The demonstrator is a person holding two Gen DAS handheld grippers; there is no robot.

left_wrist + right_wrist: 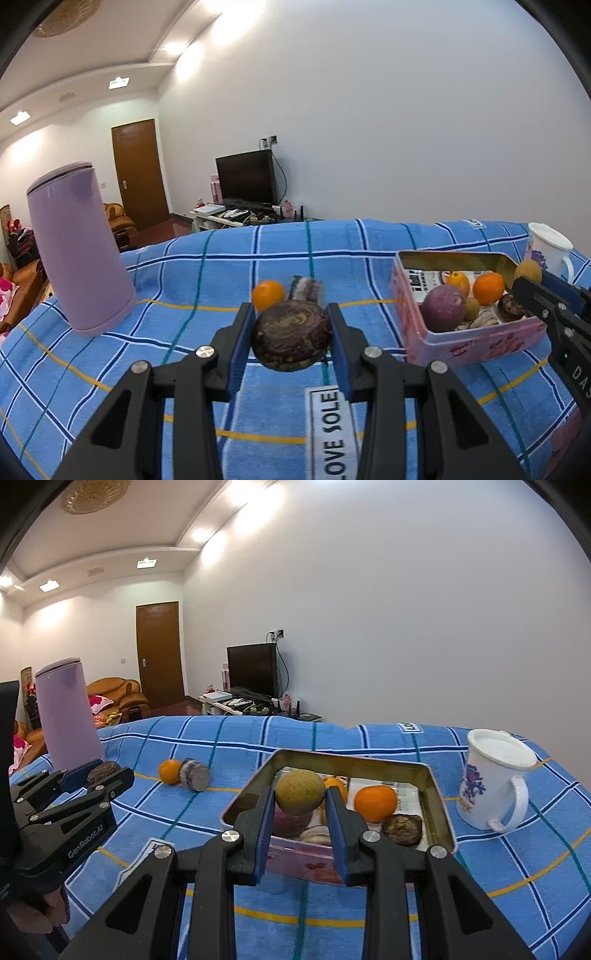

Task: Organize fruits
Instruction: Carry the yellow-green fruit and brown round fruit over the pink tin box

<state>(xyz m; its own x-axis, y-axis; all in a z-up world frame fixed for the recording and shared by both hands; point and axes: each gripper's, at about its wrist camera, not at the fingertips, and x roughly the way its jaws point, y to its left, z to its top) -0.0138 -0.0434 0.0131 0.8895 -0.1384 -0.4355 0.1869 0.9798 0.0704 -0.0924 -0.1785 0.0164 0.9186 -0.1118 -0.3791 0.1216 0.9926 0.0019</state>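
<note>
My left gripper is shut on a dark brown round fruit, held just above the blue checked cloth; it also shows in the right wrist view. My right gripper is shut on a yellow-green round fruit, held over the near edge of the pink tin box. The box holds a purple fruit, oranges, a dark brown fruit and others. An orange and a grey-purple round piece lie on the cloth.
A tall lilac canister stands at the left of the table. A white mug stands right of the box. The table edge runs along the back; a TV and a sofa are beyond it.
</note>
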